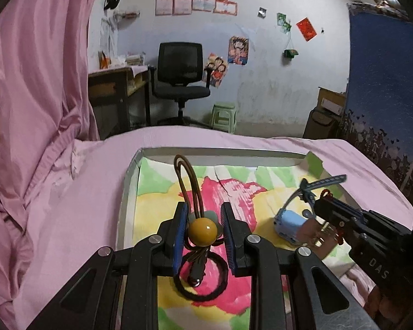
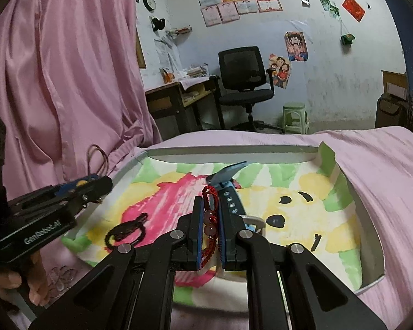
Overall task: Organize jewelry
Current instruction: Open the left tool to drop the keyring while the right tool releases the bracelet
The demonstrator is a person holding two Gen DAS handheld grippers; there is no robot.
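My left gripper (image 1: pixel 203 214) is shut on an amber bead pendant (image 1: pixel 203 228) with a brown cord loop (image 1: pixel 186 181) standing up from it, held above the painted tray (image 1: pixel 129 181). A black cord ring (image 1: pixel 203 277) lies on the tray below it. My right gripper (image 2: pixel 209 214) is shut on a red cord bracelet with pink beads (image 2: pixel 209 220), over a blue watch (image 2: pixel 228 189). In the left wrist view the right gripper (image 1: pixel 320 196) is at the right, next to the blue watch (image 1: pixel 291 225). The left gripper (image 2: pixel 107 184) shows at the left in the right wrist view.
The tray (image 2: pixel 369 220) lies on a pink bedsheet (image 1: pixel 68 220). A pink curtain (image 1: pixel 35 82) hangs at the left. A black cord piece (image 2: pixel 126 229) lies on the tray's painted sheet. A desk, an office chair (image 1: pixel 181 74) and a green stool stand beyond the bed.
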